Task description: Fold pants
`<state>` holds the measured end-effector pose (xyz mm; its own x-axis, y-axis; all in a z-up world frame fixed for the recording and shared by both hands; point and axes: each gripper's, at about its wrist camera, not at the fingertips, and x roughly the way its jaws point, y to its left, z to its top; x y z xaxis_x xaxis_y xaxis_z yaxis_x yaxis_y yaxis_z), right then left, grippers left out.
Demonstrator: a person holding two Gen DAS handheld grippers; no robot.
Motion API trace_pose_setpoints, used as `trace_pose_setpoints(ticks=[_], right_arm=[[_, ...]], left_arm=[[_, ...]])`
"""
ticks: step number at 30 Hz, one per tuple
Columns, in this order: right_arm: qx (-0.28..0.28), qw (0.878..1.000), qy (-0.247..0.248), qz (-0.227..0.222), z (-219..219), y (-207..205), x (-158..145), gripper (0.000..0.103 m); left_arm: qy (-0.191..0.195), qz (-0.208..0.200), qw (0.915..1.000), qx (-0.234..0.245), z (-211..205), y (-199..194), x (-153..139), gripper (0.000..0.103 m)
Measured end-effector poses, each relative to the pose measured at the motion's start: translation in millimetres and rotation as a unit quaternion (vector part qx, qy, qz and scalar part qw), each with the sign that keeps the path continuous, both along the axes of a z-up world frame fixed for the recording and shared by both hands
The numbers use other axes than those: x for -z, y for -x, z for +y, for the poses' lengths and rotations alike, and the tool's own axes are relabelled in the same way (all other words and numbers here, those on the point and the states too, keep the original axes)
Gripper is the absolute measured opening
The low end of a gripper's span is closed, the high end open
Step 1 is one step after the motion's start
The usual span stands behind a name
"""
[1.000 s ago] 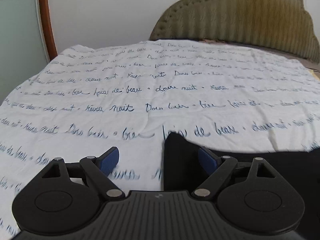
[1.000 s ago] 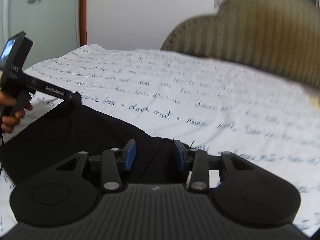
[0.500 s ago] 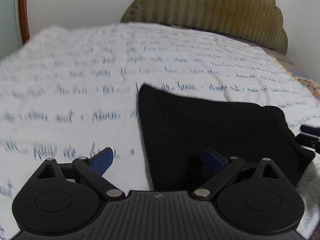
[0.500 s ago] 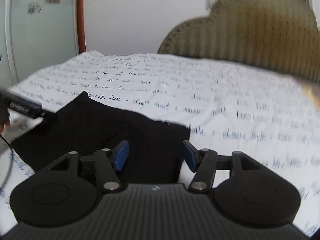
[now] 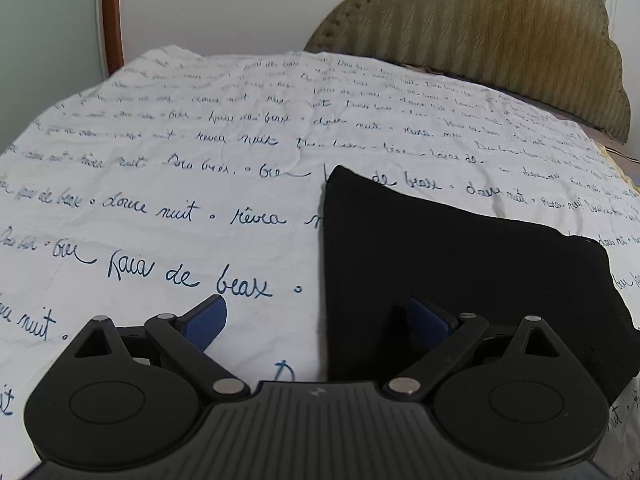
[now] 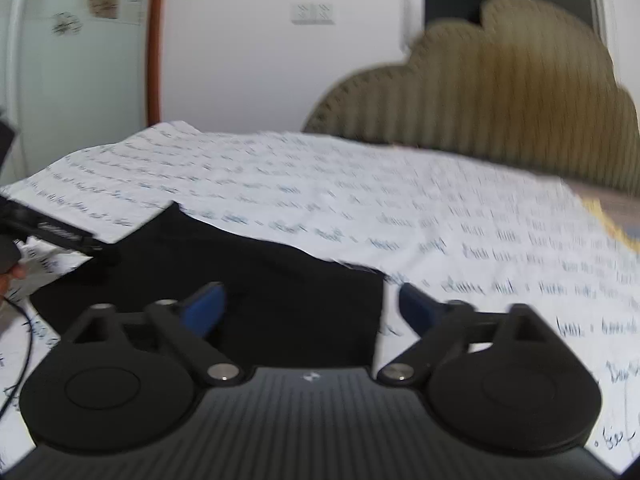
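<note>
Once released, folded black pants (image 5: 460, 264) flat on printed bedsheet (image 5: 192, 168).
Left gripper (image 5: 320, 320) spread wide, empty; right gripper (image 6: 310, 304) opening, gripping nothing; fold apparently complete.

**Open sheet all round, headboard at the far end**

The printed sheet (image 5: 192, 152) lies flat and bare to the left of and beyond the folded black pants (image 5: 460, 264), the only low bump on it. The padded headboard (image 5: 500, 40) walls off the far edge. In the right wrist view, the left gripper (image 6: 102, 249) reaches in over the pants' left corner.
</note>
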<state>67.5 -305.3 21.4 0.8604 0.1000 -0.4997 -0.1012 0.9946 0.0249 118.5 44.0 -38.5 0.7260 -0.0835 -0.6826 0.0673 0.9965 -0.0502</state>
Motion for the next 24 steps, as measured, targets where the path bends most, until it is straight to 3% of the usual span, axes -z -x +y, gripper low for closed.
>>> trace_pose_setpoints(ticks=[7, 14, 24], right_arm=[[-0.006, 1.0, 0.014, 0.013, 37.7, 19.0, -3.7, 0.103], [0.039, 0.998, -0.031, 0.036, 35.7, 41.9, -4.1, 0.103], [0.047, 0.997, -0.05, 0.041, 52.0, 86.2, -13.0, 0.103]], left_arm=[[-0.046, -0.021, 0.9987, 0.003, -21.5, 21.0, -12.0, 0.098], [-0.022, -0.017, 0.9996, 0.009, -26.2, 52.2, -21.7, 0.098], [-0.034, -0.035, 0.9987, 0.013, -28.1, 105.1, -28.4, 0.098]])
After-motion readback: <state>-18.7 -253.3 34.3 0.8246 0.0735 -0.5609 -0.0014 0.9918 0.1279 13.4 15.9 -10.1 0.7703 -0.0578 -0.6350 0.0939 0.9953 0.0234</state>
